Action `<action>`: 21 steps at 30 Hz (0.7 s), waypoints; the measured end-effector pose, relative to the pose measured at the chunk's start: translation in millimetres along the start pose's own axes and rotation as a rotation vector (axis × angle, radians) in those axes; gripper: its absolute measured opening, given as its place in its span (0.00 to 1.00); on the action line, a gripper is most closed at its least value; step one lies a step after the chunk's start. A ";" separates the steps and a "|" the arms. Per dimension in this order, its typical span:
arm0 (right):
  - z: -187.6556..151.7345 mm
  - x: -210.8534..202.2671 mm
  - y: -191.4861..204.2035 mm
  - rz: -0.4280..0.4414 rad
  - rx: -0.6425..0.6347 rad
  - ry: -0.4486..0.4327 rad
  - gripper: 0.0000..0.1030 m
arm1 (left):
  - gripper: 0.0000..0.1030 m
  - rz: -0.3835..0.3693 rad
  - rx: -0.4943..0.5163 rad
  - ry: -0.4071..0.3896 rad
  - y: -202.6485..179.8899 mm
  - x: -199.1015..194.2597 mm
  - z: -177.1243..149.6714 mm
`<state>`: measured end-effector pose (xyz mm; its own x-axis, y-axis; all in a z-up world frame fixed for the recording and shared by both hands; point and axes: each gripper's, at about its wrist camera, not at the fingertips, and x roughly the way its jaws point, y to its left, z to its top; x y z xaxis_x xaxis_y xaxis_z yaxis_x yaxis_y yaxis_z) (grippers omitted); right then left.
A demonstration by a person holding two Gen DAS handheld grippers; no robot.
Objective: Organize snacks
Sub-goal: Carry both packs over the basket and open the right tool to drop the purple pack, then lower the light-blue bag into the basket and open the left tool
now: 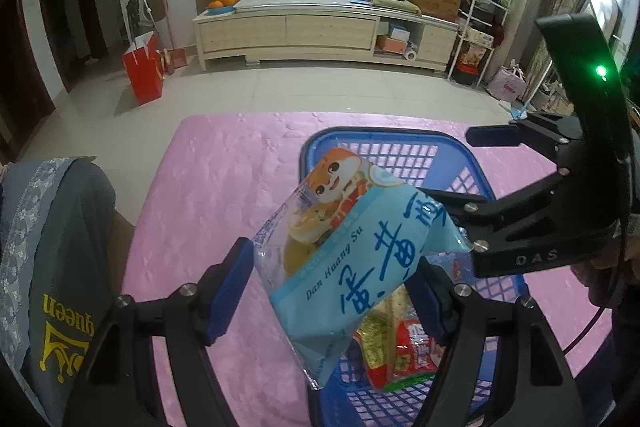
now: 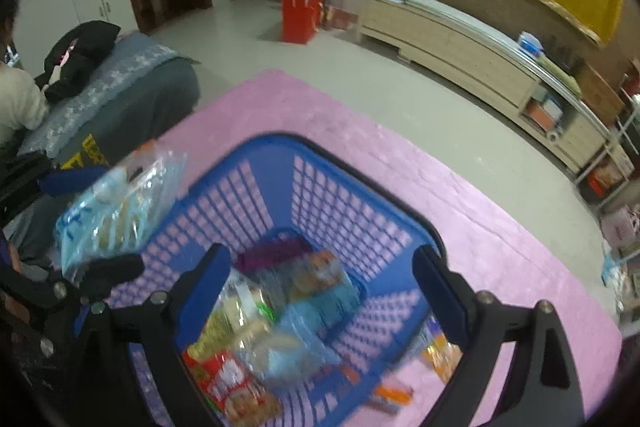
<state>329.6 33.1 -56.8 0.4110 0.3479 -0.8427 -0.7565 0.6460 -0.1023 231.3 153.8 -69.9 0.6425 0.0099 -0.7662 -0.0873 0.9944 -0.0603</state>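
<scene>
Snack packets (image 2: pixel 256 339) are seen lying in the blue basket (image 2: pixel 360 195), directly below the right gripper (image 2: pixel 320 291), whose jaws stand wide apart with nothing between them. A light-blue snack bag (image 1: pixel 352 251) is clamped between the pads of the left gripper (image 1: pixel 332 291) and held tilted over the basket's near edge. The basket rests on a pink cloth (image 1: pixel 224 179). Farther off, a red bag (image 1: pixel 144 67) stands on the floor beside a long low cabinet (image 1: pixel 320 31).
</scene>
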 end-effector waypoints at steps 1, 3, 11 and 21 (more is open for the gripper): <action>-4.7 -3.8 0.7 -0.014 0.002 0.005 0.92 | 0.70 -0.002 0.003 0.000 -2.3 -0.7 -1.0; -16.4 -15.2 2.8 -0.046 0.005 0.016 0.92 | 0.70 -0.018 0.015 -0.002 -9.1 -3.2 -3.0; -44.8 -54.4 1.6 -0.084 0.064 0.018 0.92 | 0.70 -0.064 0.064 -0.009 -33.5 -16.2 -10.0; -67.0 -69.2 -0.1 -0.110 0.175 0.018 0.92 | 0.70 -0.100 0.103 0.039 -41.8 -5.7 -18.6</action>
<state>267.1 -36.5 -33.9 0.4757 0.2580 -0.8409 -0.6072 0.7880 -0.1017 217.2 110.1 -74.9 0.6141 -0.0918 -0.7839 0.0556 0.9958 -0.0731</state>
